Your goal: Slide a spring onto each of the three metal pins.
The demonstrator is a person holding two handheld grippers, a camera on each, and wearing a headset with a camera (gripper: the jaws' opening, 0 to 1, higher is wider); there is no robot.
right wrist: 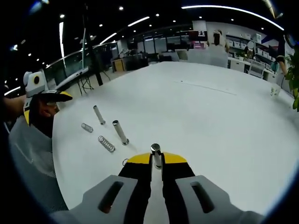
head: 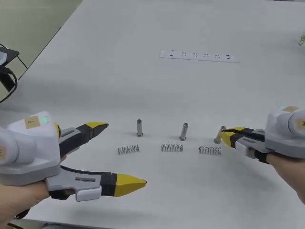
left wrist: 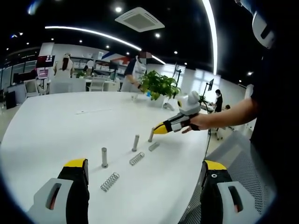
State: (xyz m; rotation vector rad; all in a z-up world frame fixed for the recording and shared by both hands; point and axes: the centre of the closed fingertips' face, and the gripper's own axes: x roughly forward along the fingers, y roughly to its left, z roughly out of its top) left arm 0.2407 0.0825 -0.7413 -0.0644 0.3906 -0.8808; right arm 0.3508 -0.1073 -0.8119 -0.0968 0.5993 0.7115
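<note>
Three metal pins (head: 184, 131) upright in row; three springs (head: 172, 148) lying beside them.

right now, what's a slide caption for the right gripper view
Right gripper closed on the nearest metal pin, two more pins and loose springs beyond on the table.

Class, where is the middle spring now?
In the head view, the middle spring lies on the table, just in front of the middle pin.

The smooth white tabletop (head: 143, 90) bears three silver metal pins (head: 139, 128), three small wire coil springs (head: 172, 148) lying before them, and a long white power strip (head: 199, 56) beyond.
</note>
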